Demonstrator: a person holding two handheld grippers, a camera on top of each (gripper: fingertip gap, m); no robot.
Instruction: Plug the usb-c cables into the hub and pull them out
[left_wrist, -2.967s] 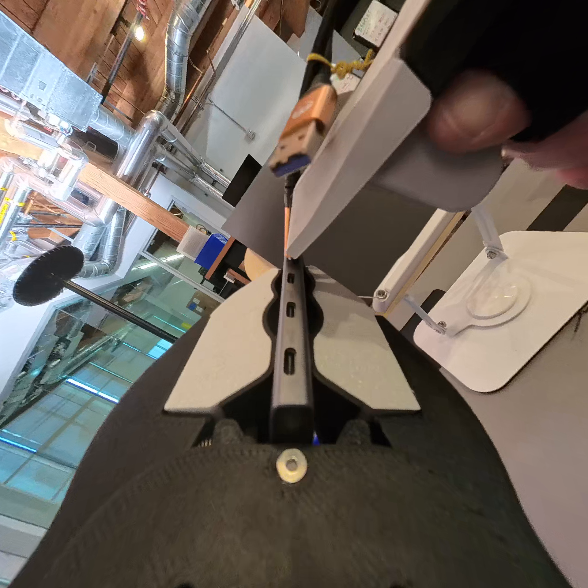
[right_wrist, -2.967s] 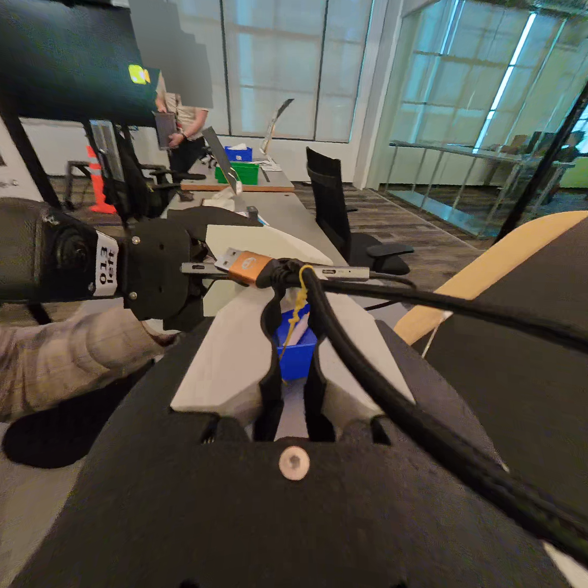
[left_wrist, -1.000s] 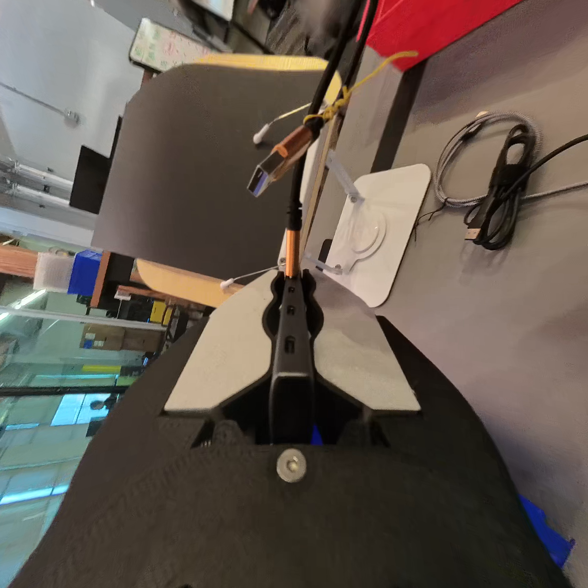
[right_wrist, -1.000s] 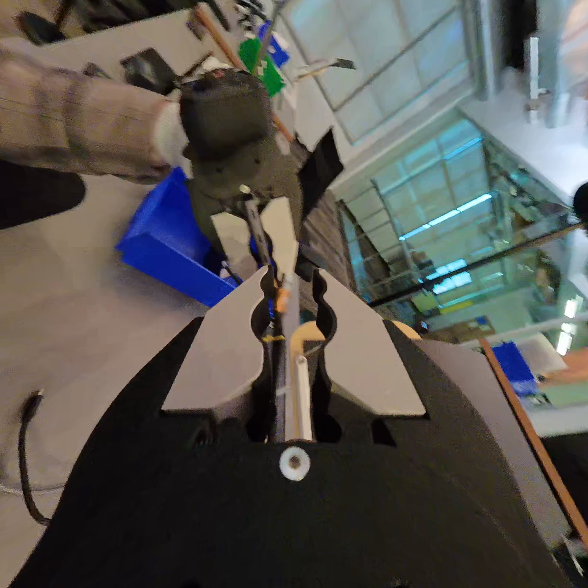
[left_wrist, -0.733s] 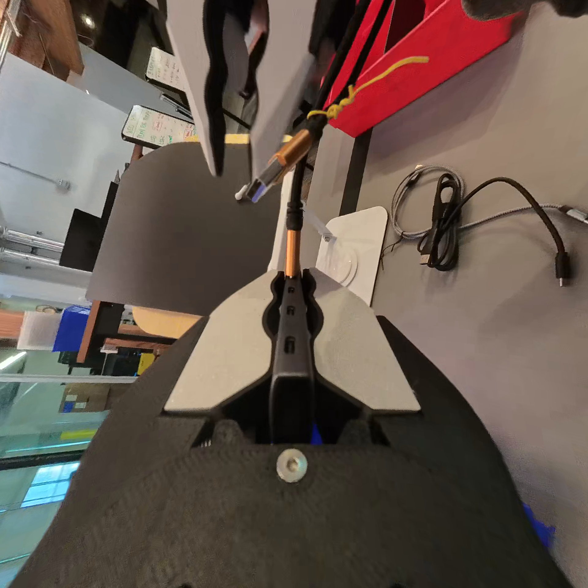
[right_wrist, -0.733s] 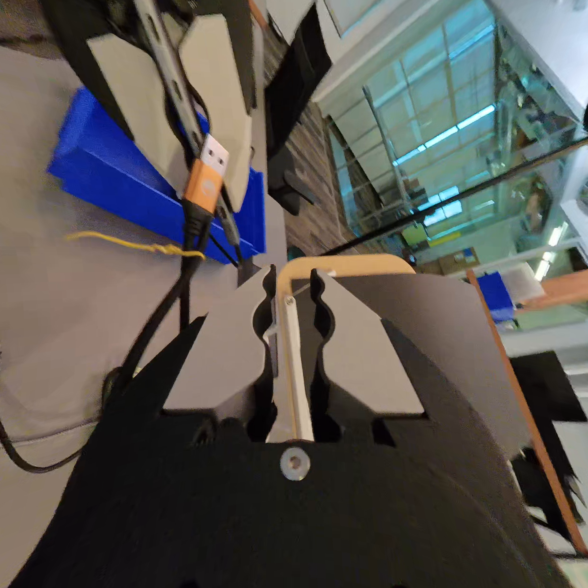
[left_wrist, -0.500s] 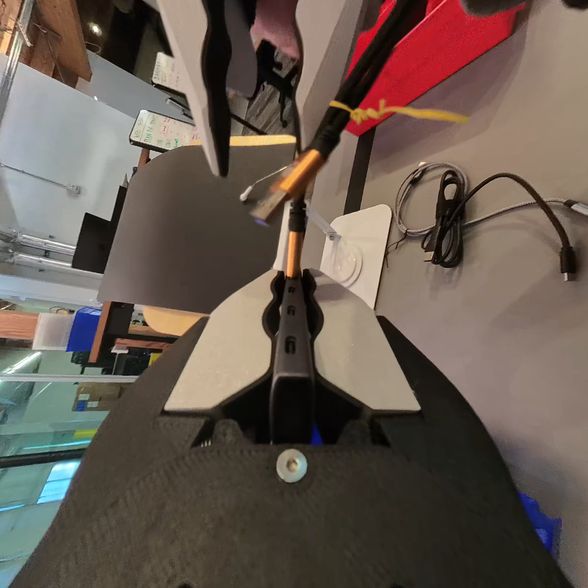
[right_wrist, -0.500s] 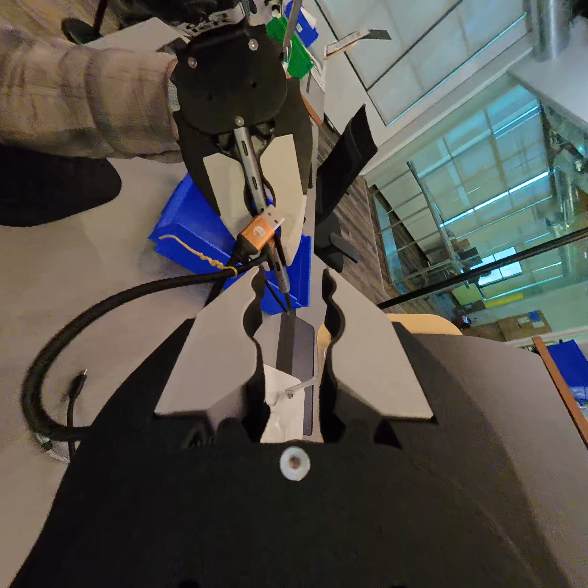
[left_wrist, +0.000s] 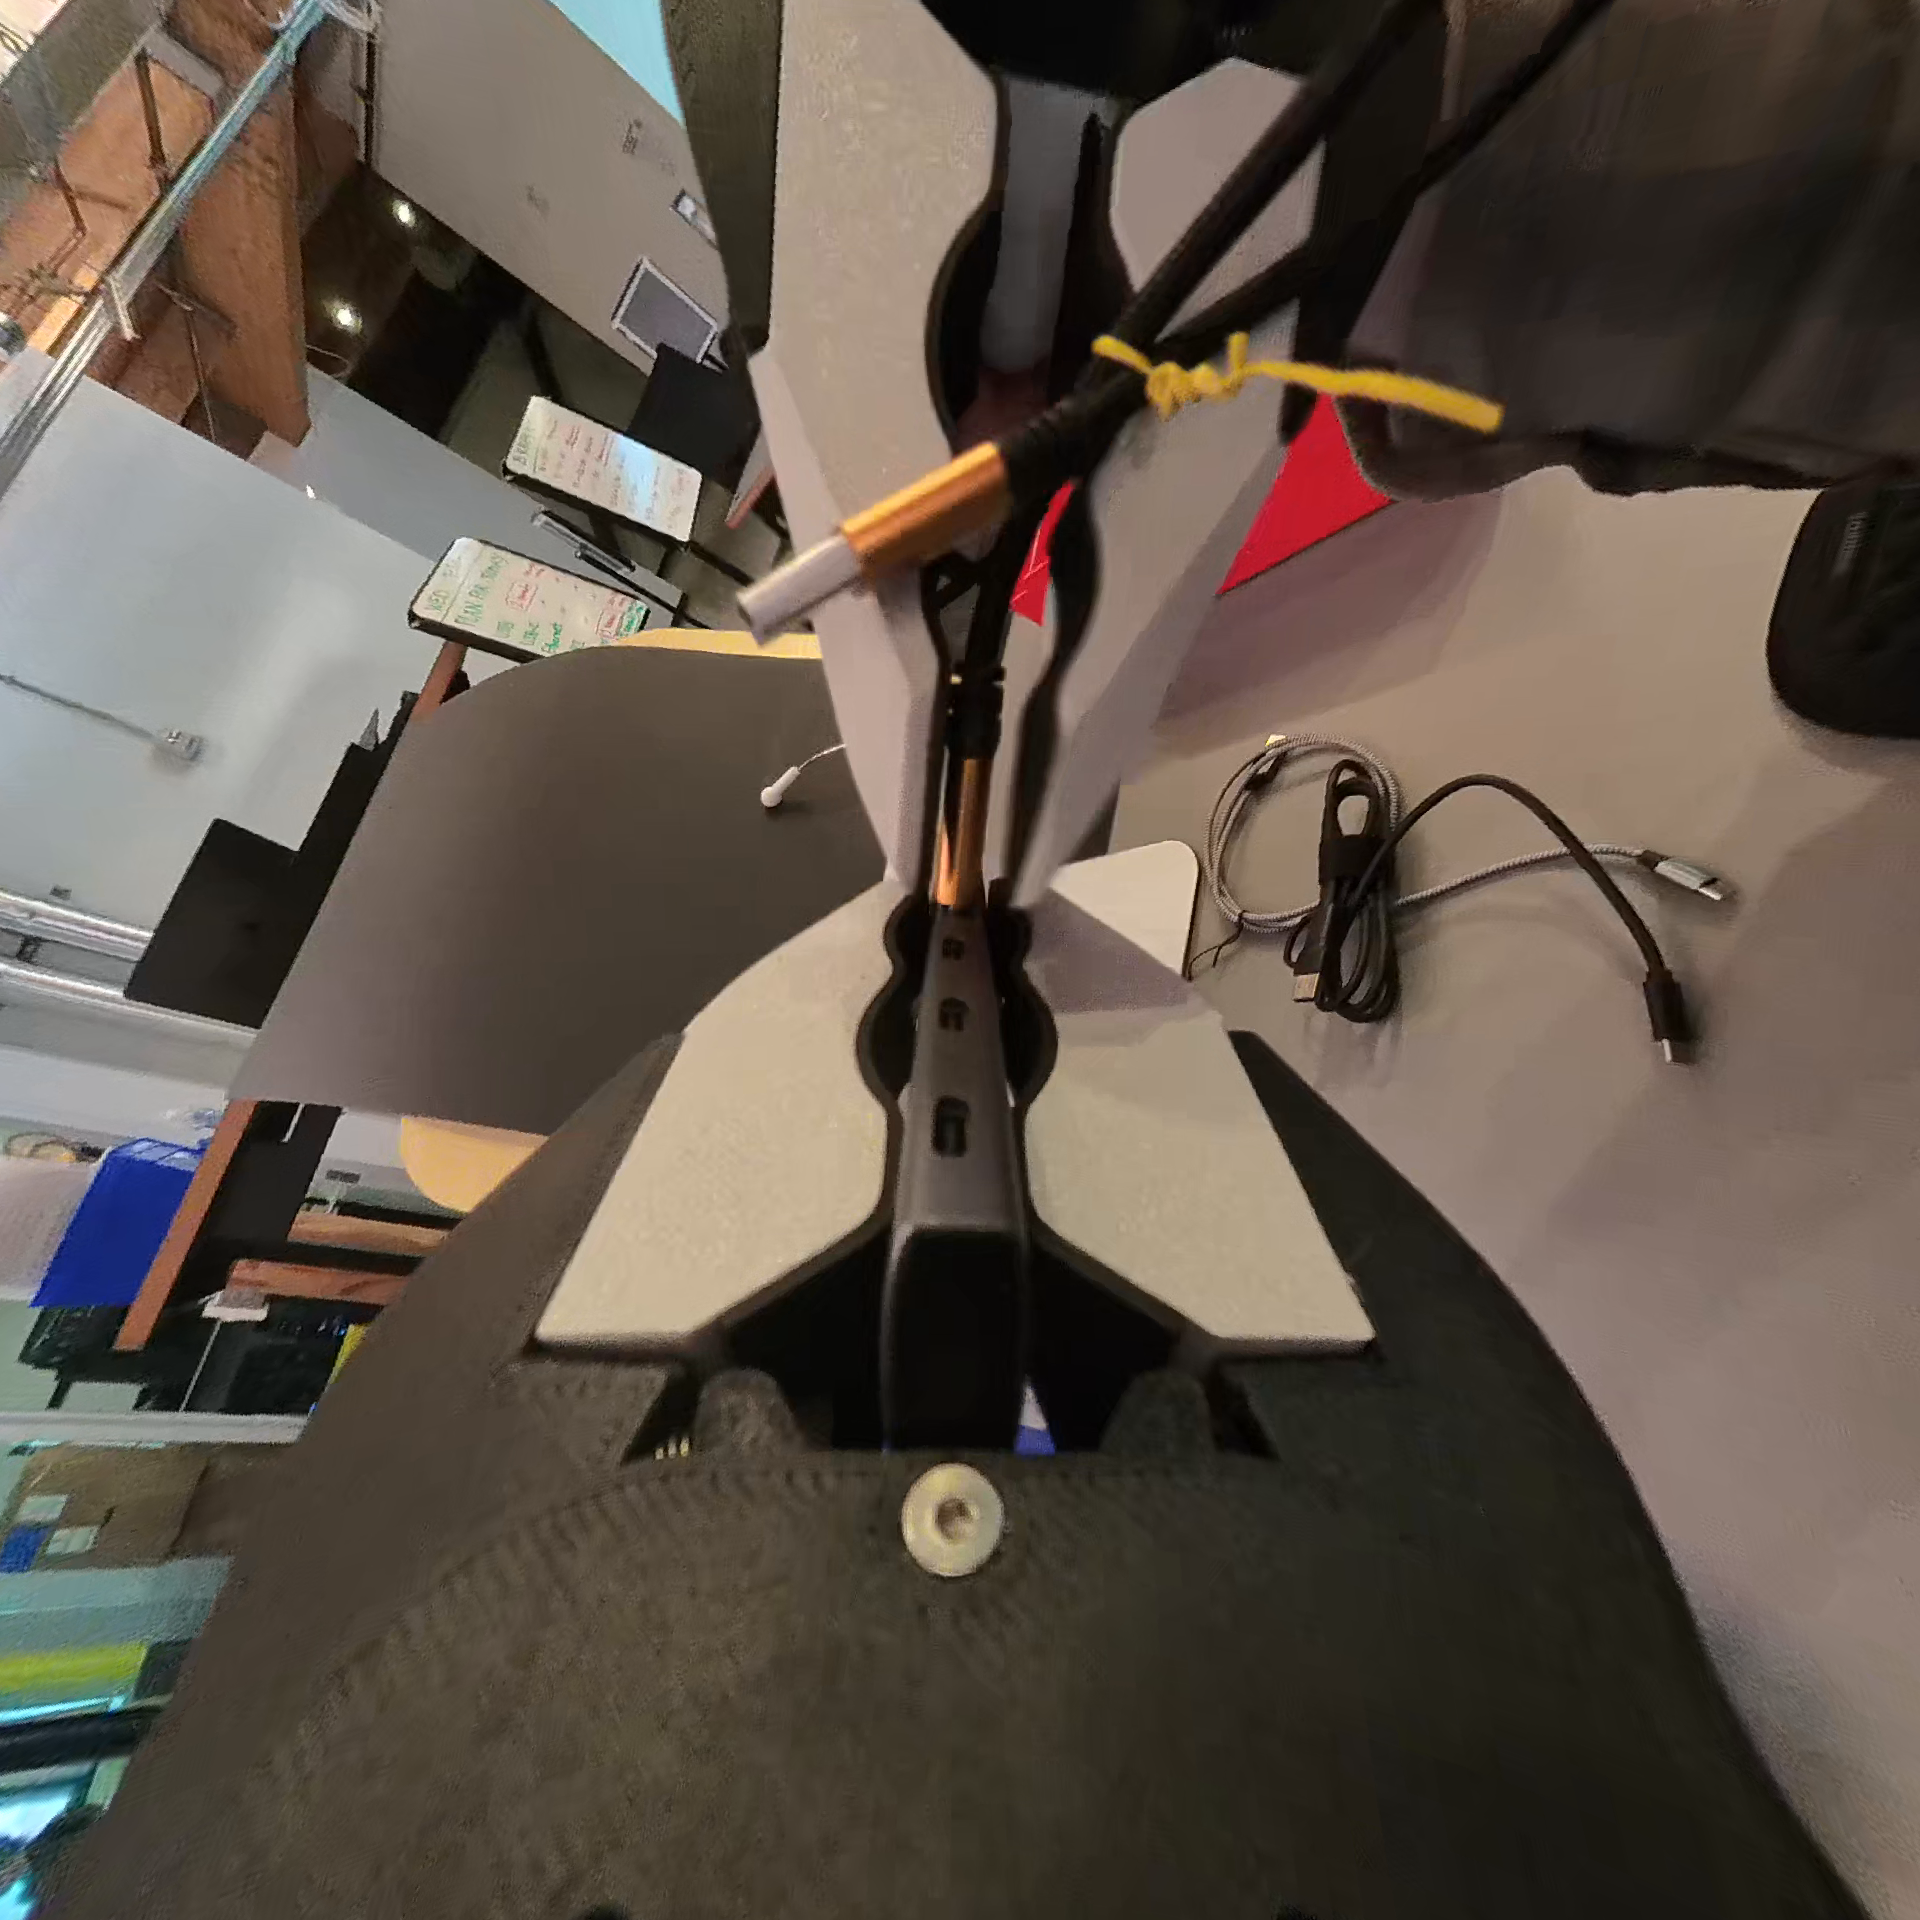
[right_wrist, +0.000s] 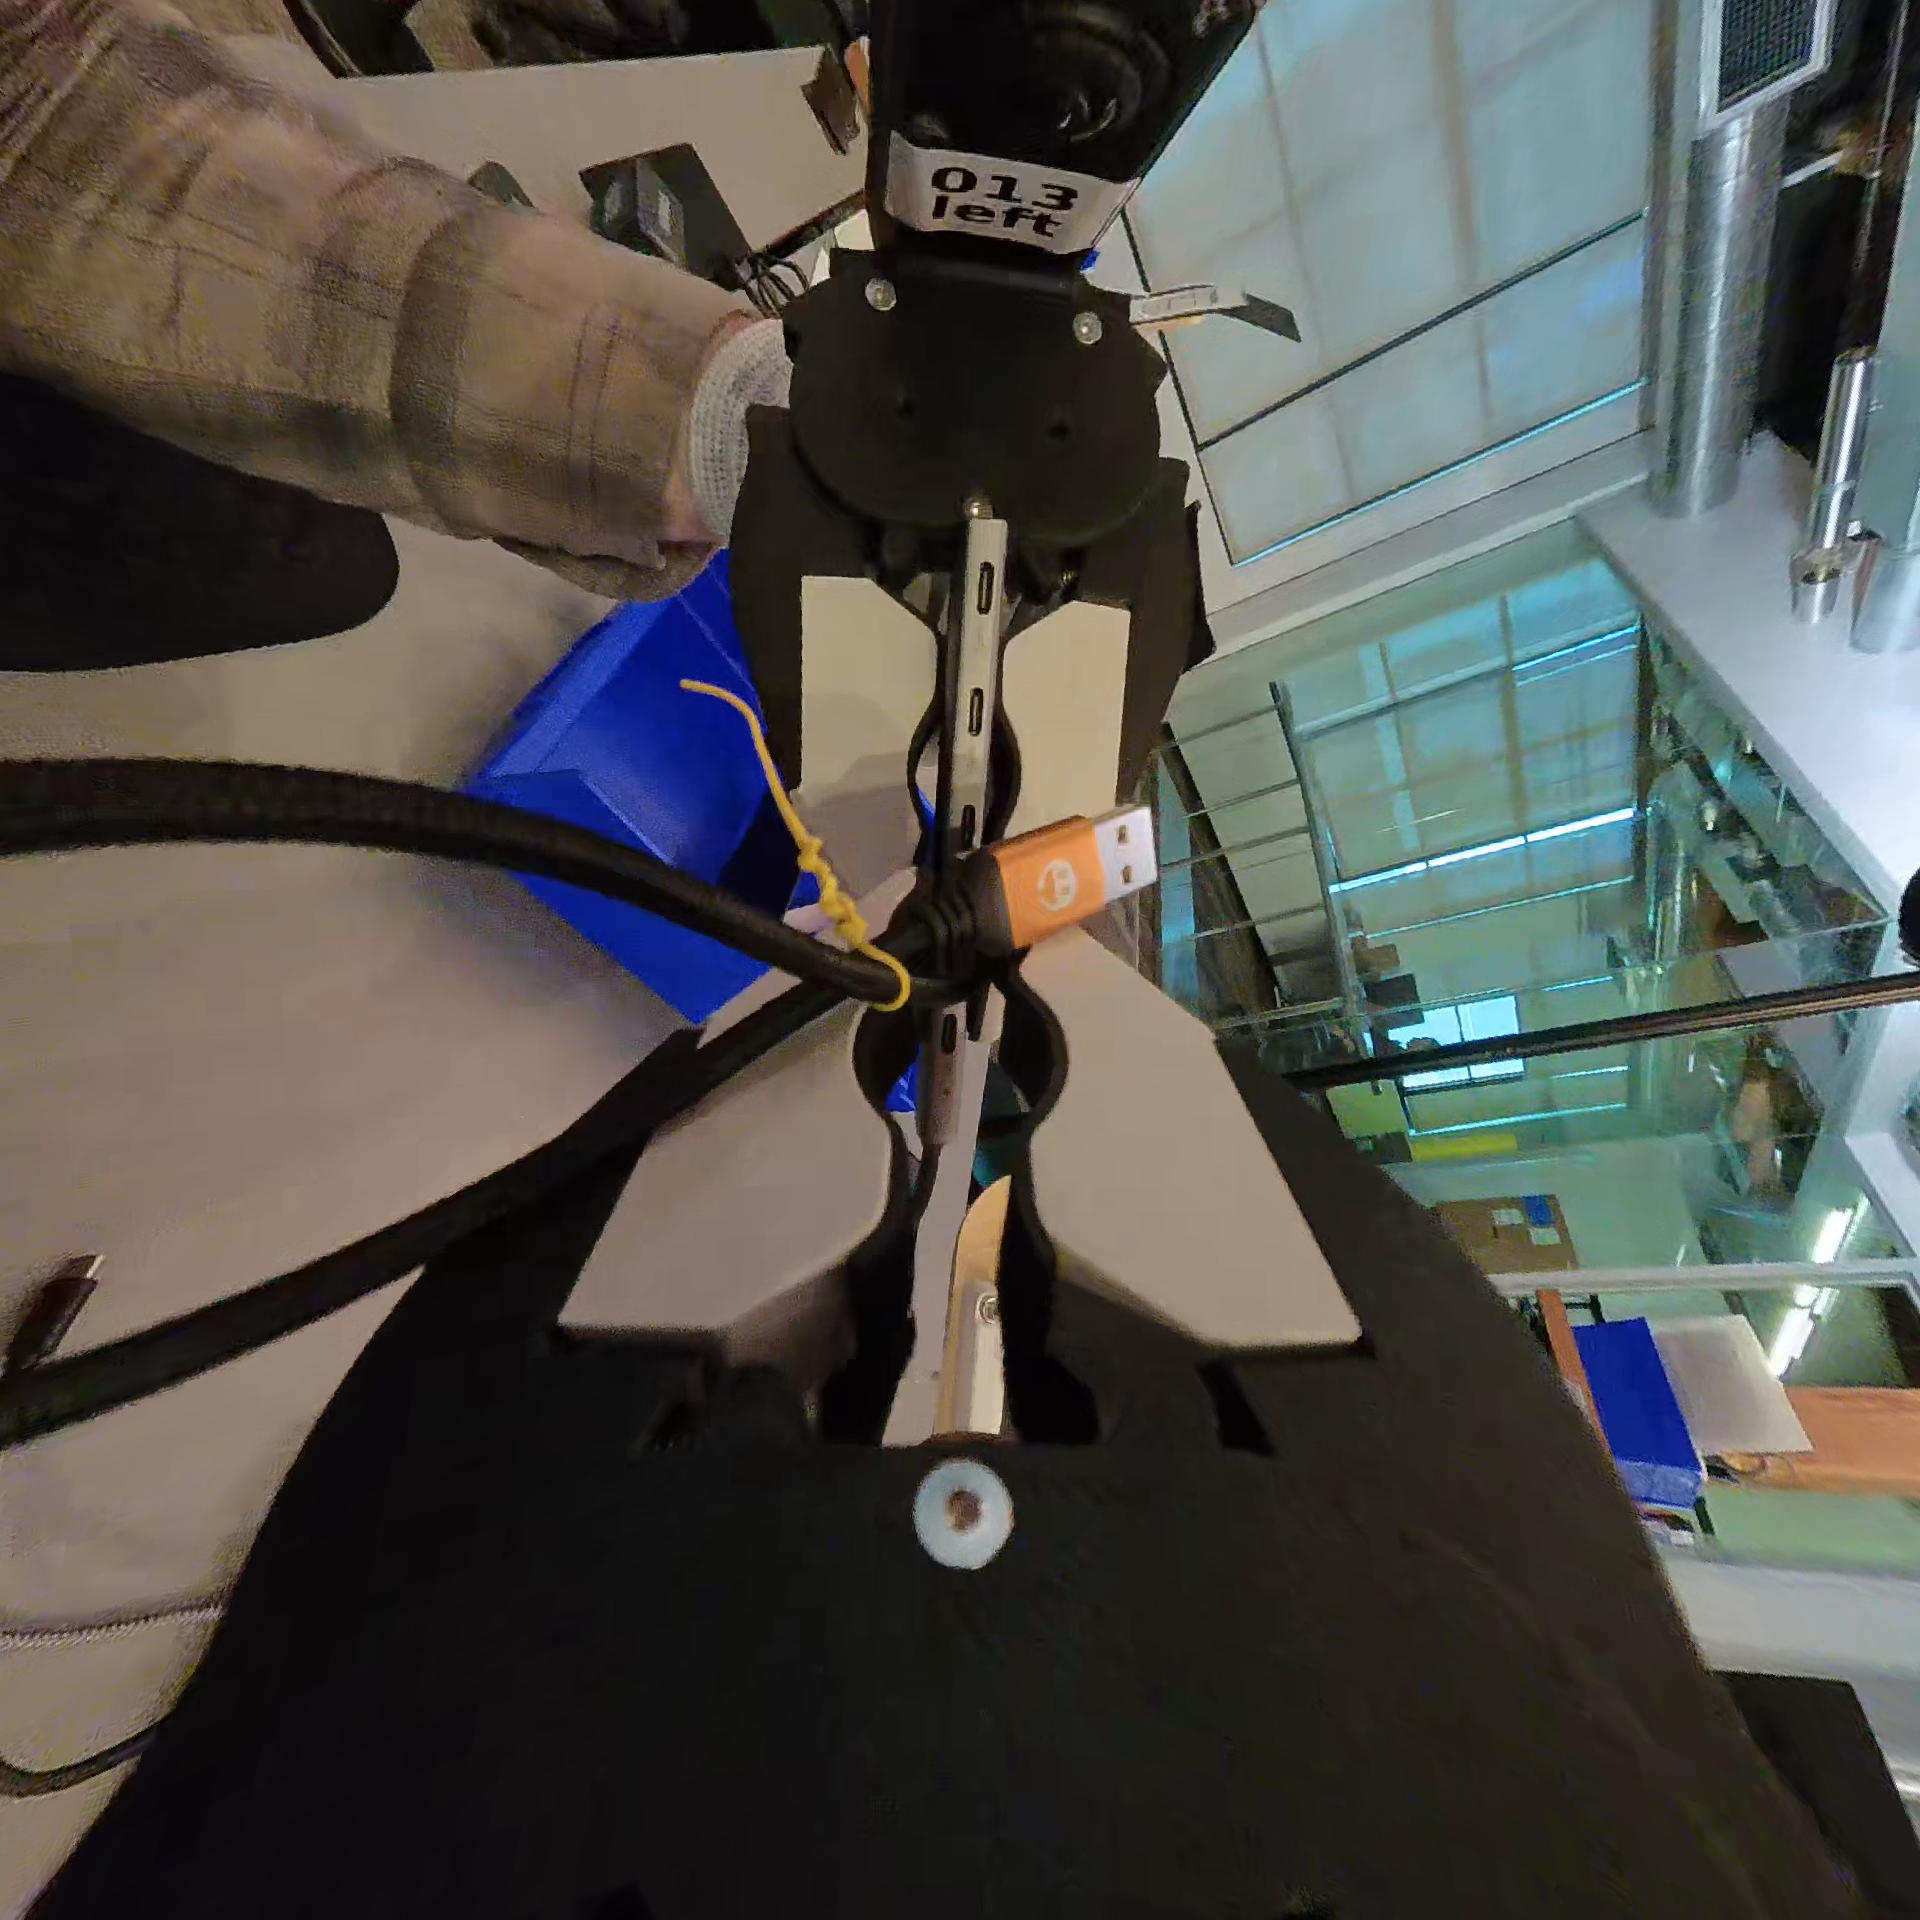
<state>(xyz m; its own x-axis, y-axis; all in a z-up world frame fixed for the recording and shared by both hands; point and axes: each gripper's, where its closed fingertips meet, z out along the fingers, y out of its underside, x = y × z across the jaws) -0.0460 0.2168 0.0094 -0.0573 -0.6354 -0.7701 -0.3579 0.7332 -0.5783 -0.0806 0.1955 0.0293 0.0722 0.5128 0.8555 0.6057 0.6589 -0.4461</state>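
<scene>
From the left wrist view, the left gripper (left_wrist: 956, 914) is clenched on the dark hub (left_wrist: 951, 1122), held edge-up between its fingers with the row of ports facing the camera, above the grey table (left_wrist: 1558, 1195). An orange-sleeved plug (left_wrist: 961, 831) sits at the hub's far end, and the right gripper (left_wrist: 987, 644) straddles it from above, fingers spread. A loose orange USB connector (left_wrist: 883, 530) juts left, tied to the black cable by a yellow string (left_wrist: 1299, 379). Spare coiled cables (left_wrist: 1351, 904) lie toward the table's far right edge. From the right wrist view, the right gripper (right_wrist: 956, 997) is released, its fingers either side of the hub's (right_wrist: 971, 665) end and the black braided cable (right_wrist: 416, 821), not pinching either. The left gripper (right_wrist: 961, 727) grasps the hub opposite, a blue bin (right_wrist: 644, 821) behind.
</scene>
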